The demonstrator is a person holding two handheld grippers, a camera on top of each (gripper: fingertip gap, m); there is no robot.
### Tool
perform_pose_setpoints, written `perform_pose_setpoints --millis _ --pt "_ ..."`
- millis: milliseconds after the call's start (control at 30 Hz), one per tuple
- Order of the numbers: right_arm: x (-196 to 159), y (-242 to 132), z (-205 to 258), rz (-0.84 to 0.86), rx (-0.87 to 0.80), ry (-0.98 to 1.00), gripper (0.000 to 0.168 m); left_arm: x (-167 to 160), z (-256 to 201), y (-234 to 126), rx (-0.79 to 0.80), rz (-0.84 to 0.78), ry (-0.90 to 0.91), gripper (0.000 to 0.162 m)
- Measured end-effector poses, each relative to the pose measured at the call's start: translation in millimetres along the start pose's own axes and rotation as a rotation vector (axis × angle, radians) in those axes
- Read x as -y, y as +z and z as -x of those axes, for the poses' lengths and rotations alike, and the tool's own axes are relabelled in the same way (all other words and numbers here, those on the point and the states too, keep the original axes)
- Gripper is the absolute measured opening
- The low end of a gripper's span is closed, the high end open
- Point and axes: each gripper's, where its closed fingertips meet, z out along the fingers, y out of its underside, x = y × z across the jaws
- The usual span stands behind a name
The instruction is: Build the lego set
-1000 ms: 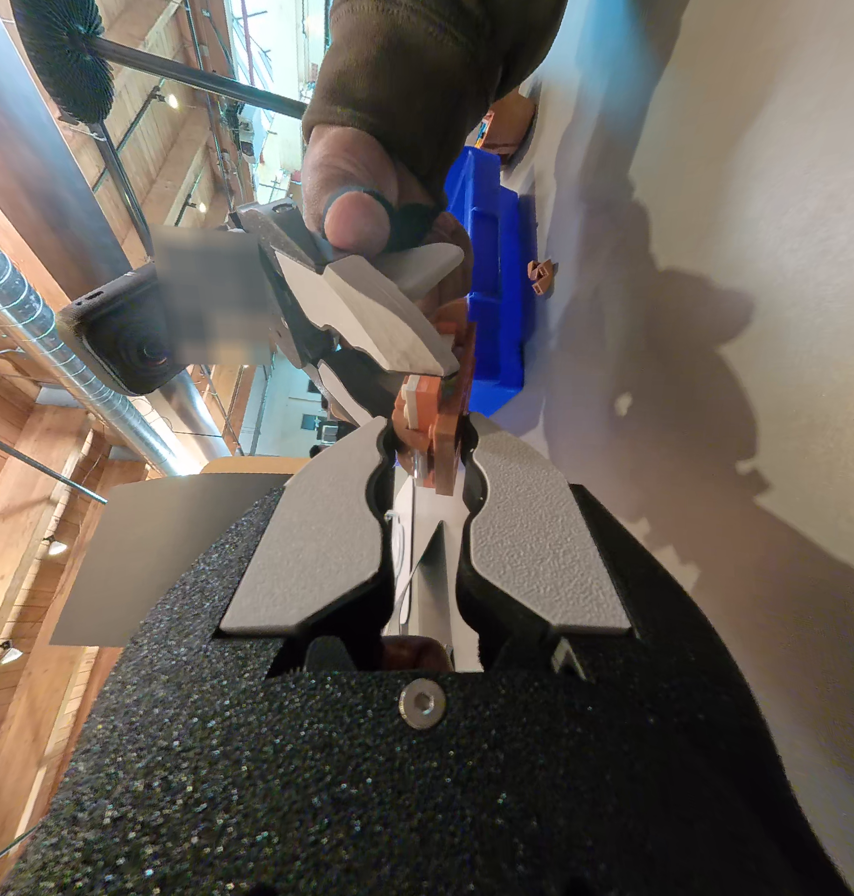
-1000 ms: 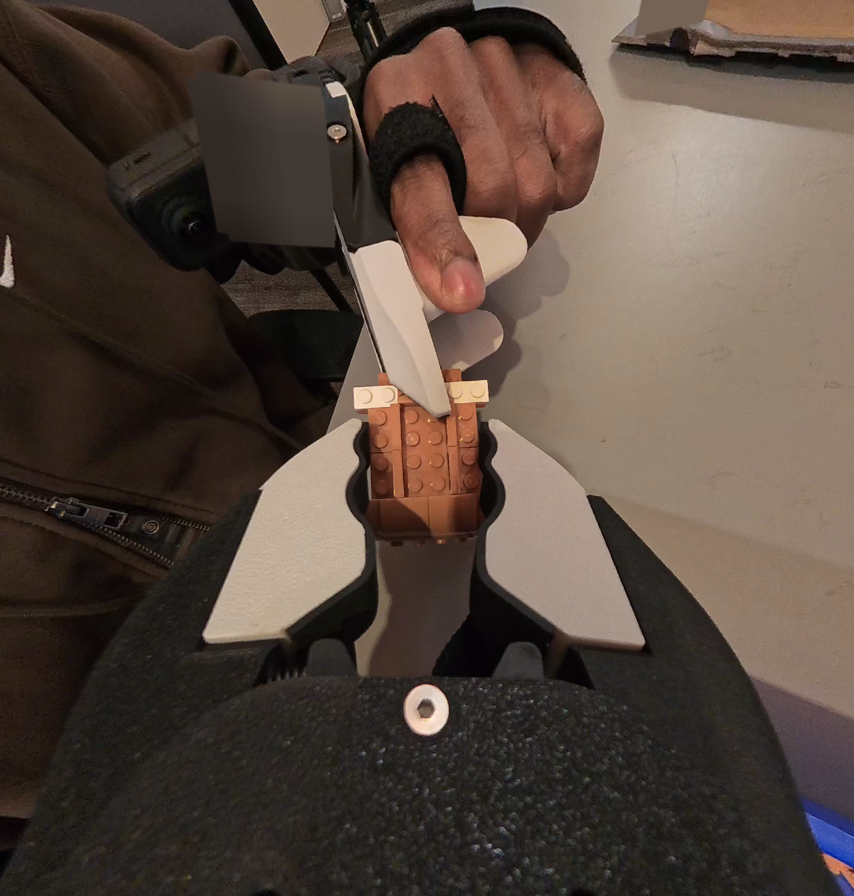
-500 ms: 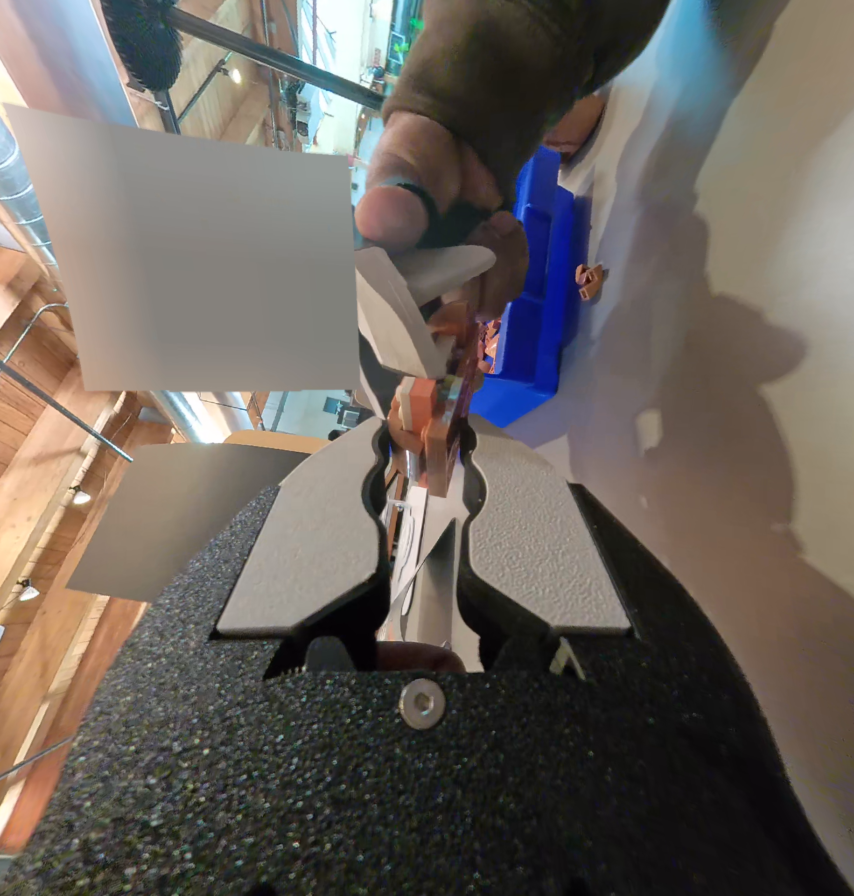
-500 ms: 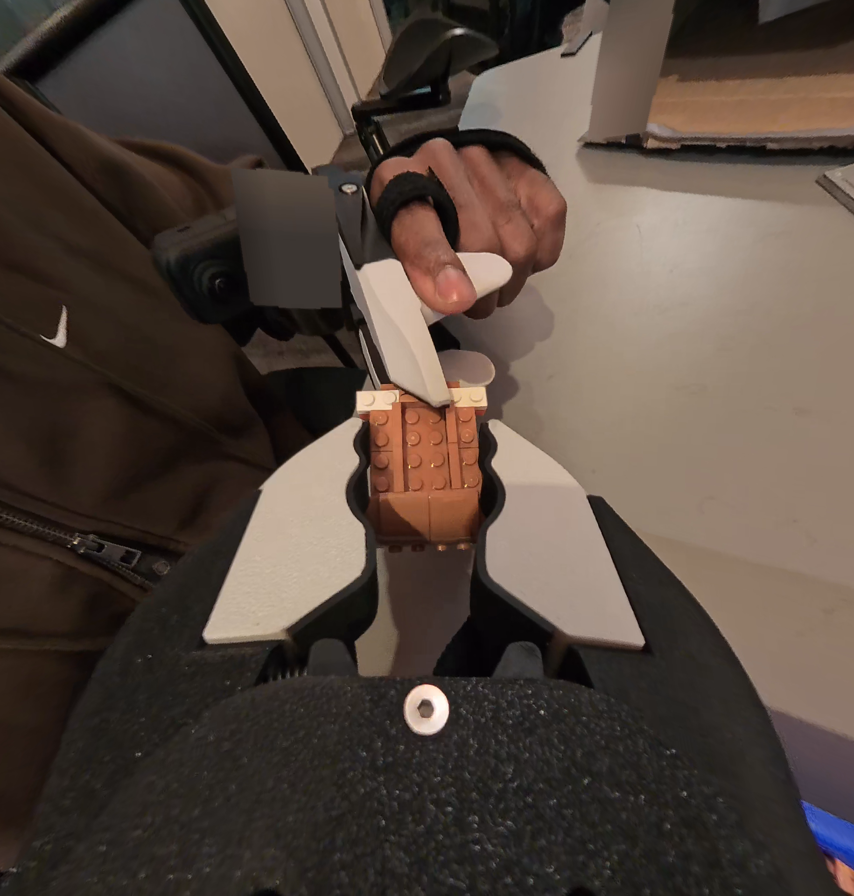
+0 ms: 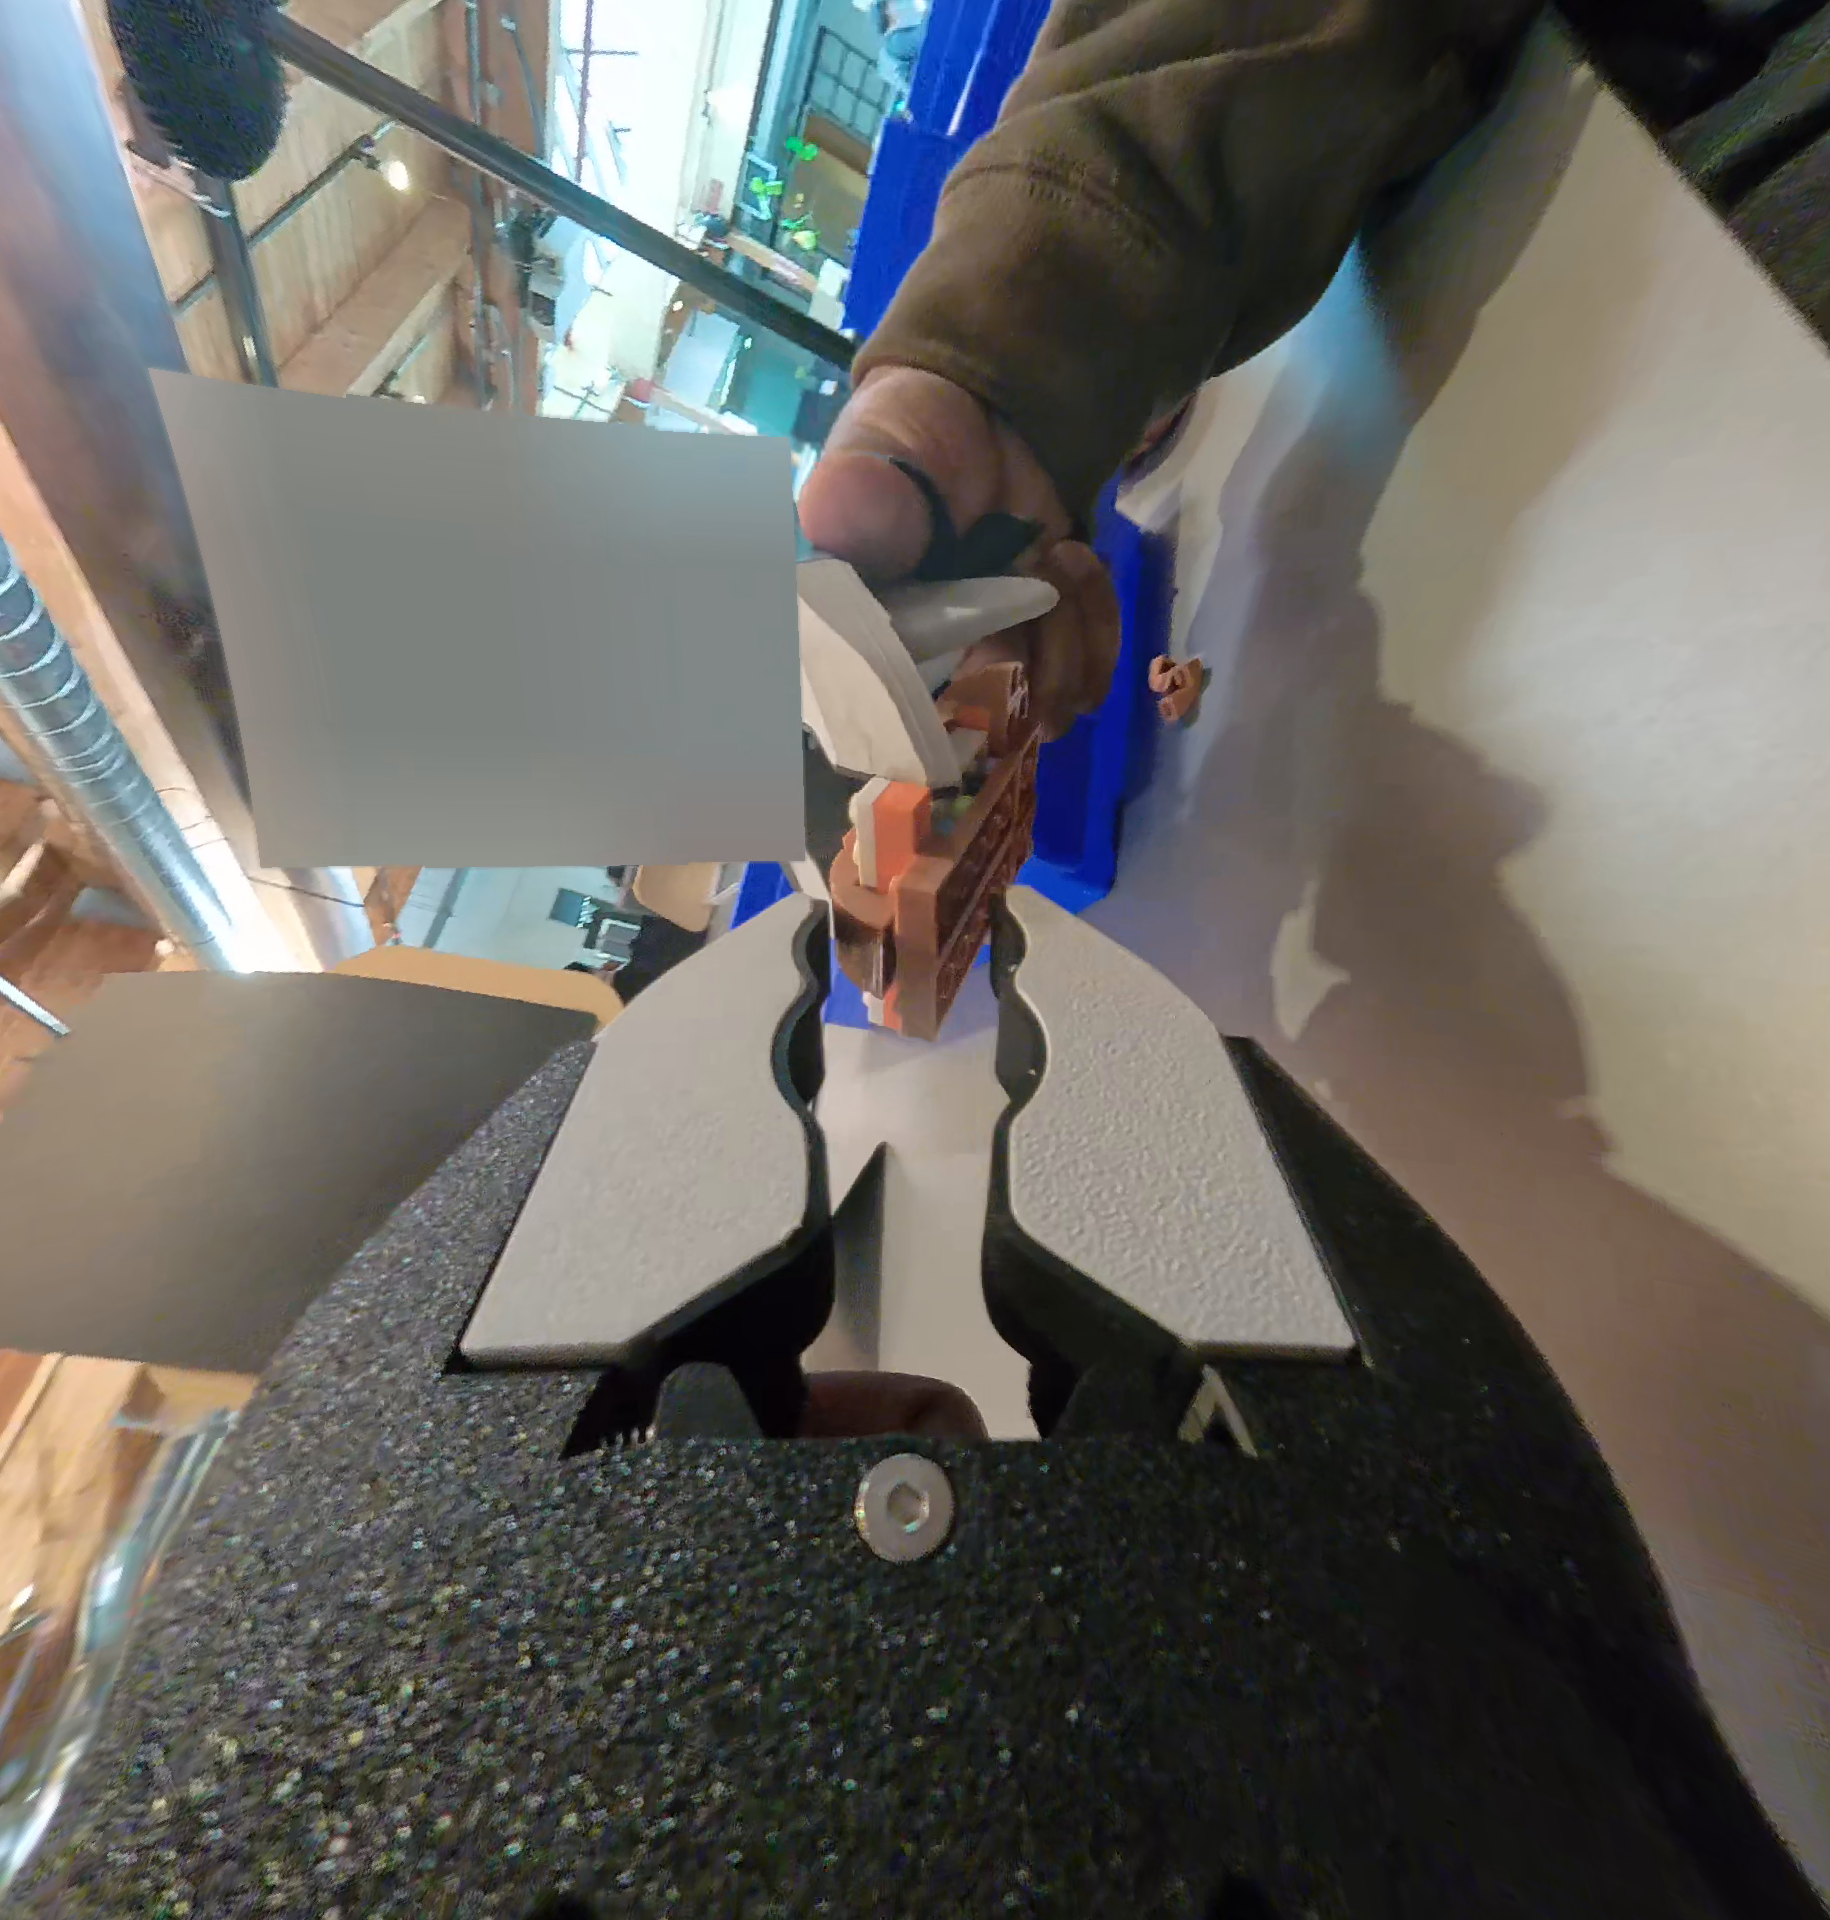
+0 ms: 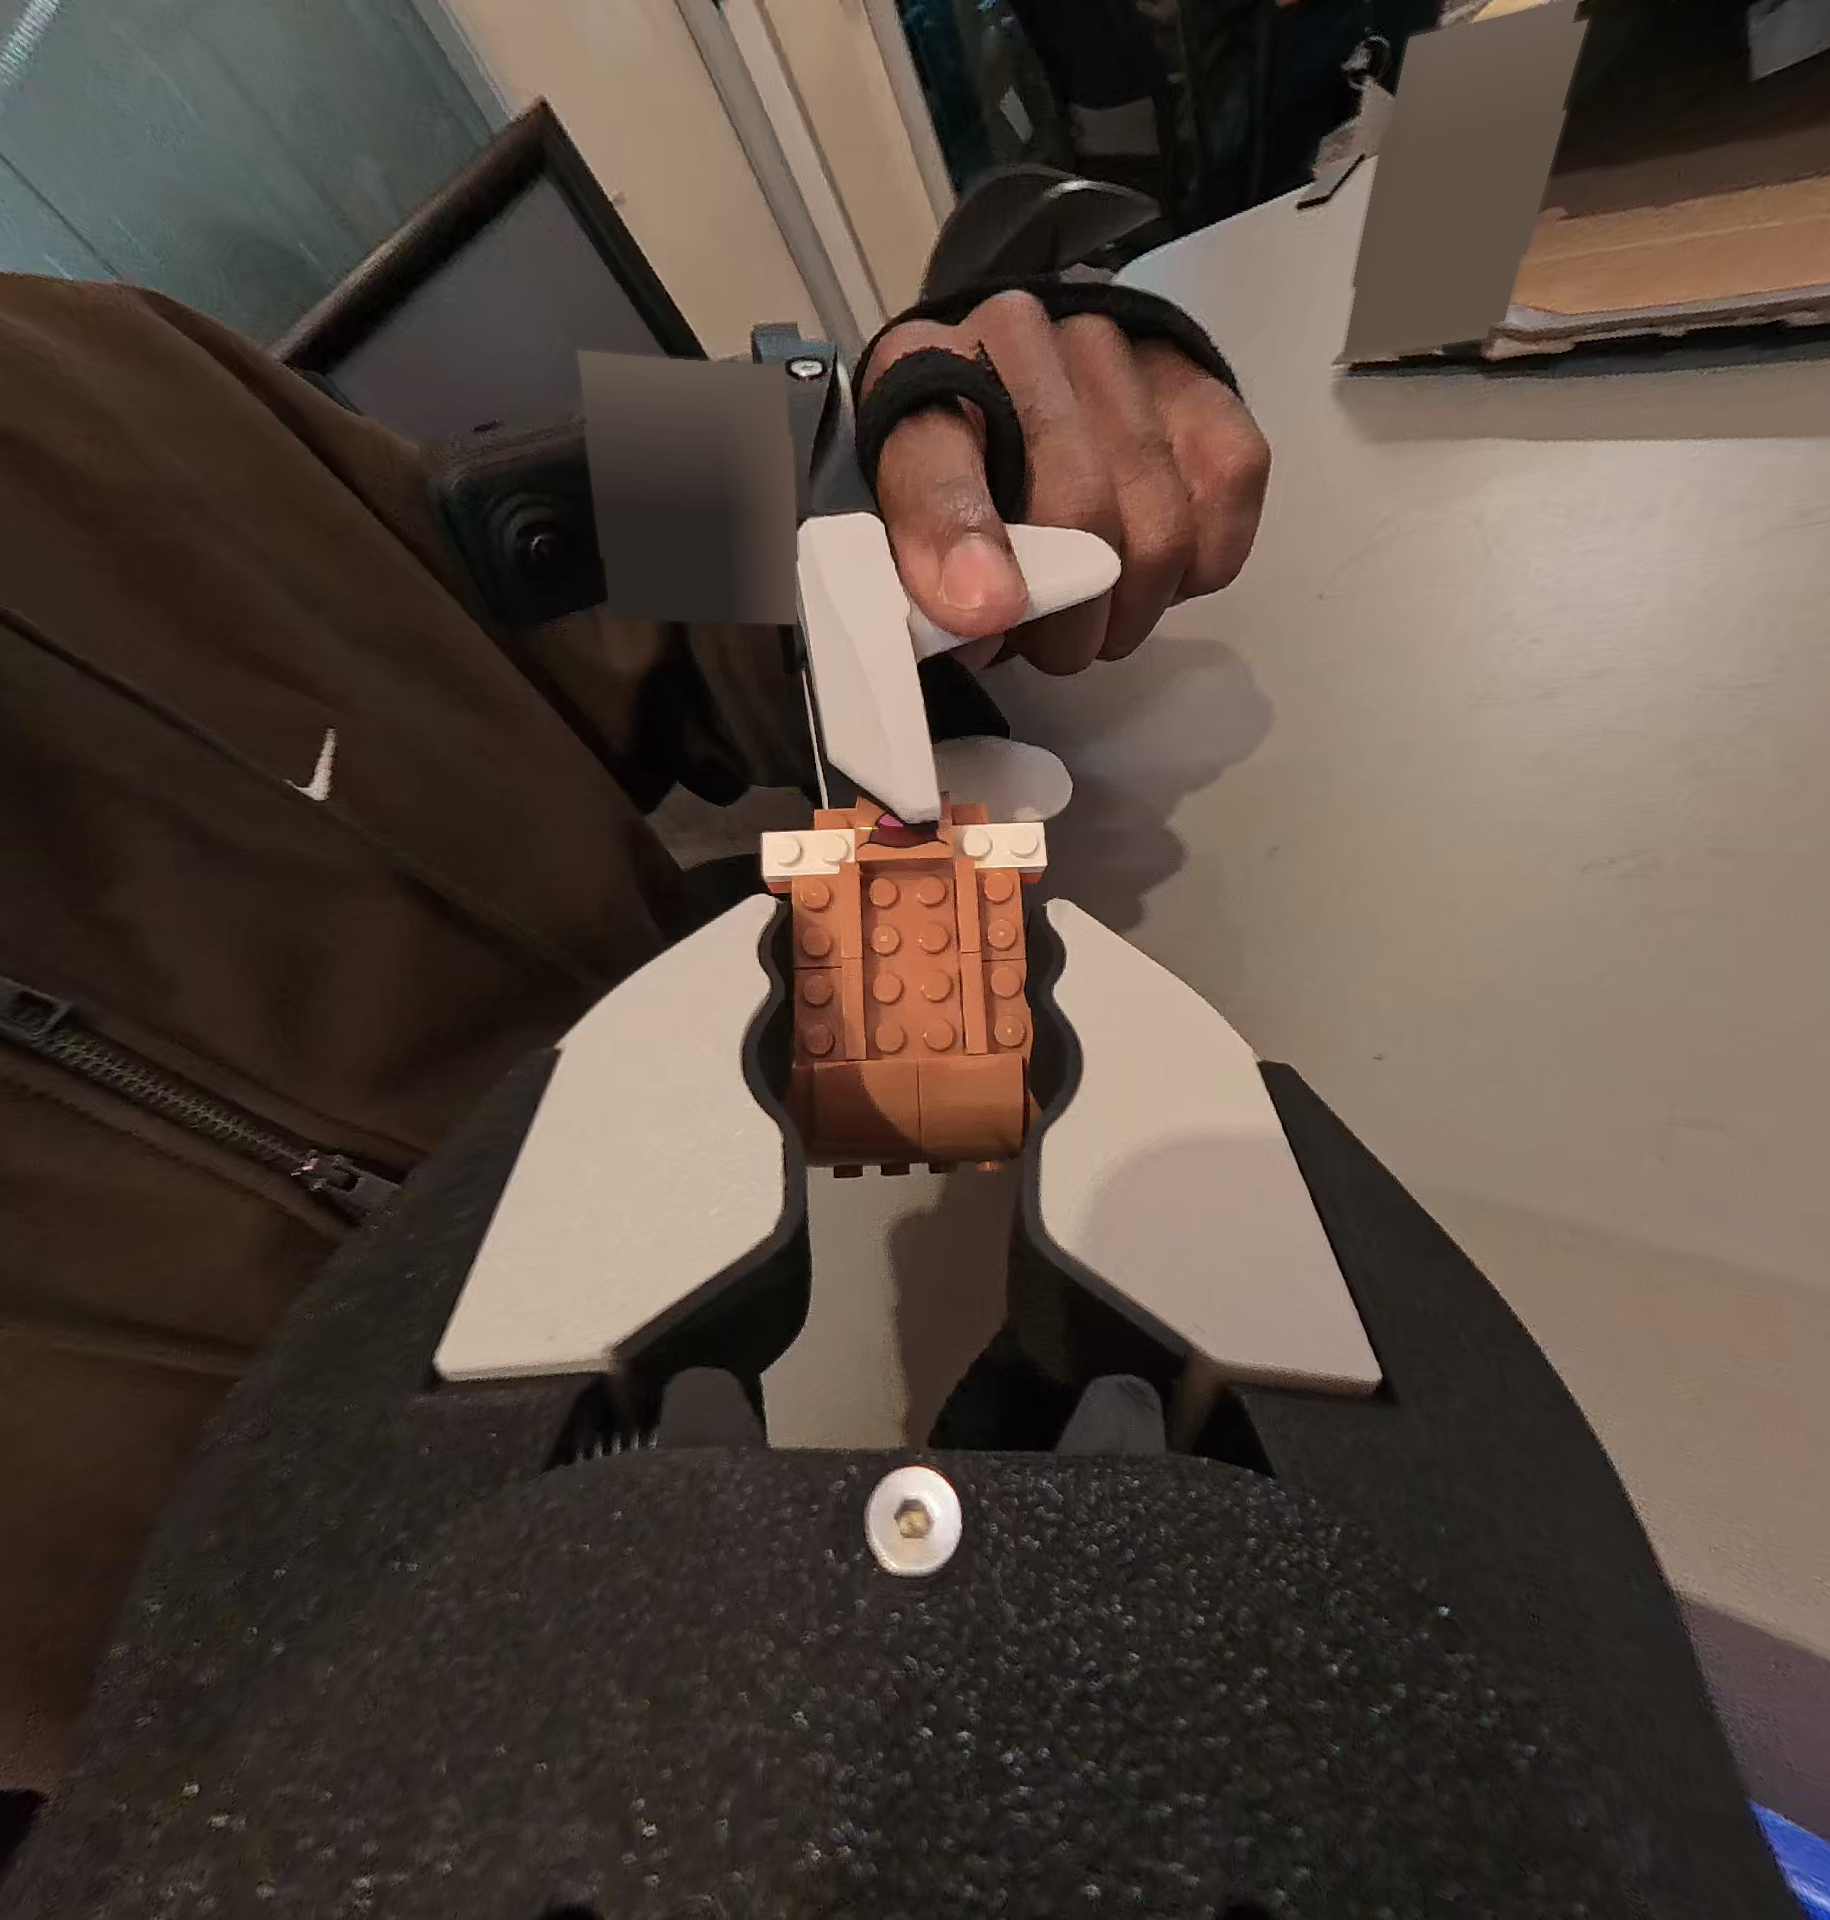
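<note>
Right tongs (image 6: 906,997), grey and pebble-textured, are clamped around a studded brown brick lego block (image 6: 906,977); left tongs (image 5: 906,966) are parted, touching its end. Behind, a blue plastic bin (image 5: 1119,727) is seen on the grey table (image 5: 1617,727).

Grey-fingered tongs (image 6: 906,997) on speckled black bodies with one silver screw (image 6: 912,1522); brown zipped jacket (image 6: 163,831).
</note>
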Motion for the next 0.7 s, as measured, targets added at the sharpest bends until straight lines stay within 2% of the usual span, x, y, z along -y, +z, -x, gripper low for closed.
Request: perform_pose_setpoints --millis 200,700 --pt "-0.7 1.5 3.4 -0.01 0.037 0.021 0.043 3.7 0.7 -3.6 -0.059 -0.012 -0.014 0.024" --pt "0.0 1.8 2.9 -0.028 0.043 0.034 0.043 2.0 2.3 -4.4 -0.042 0.007 0.055 0.023"
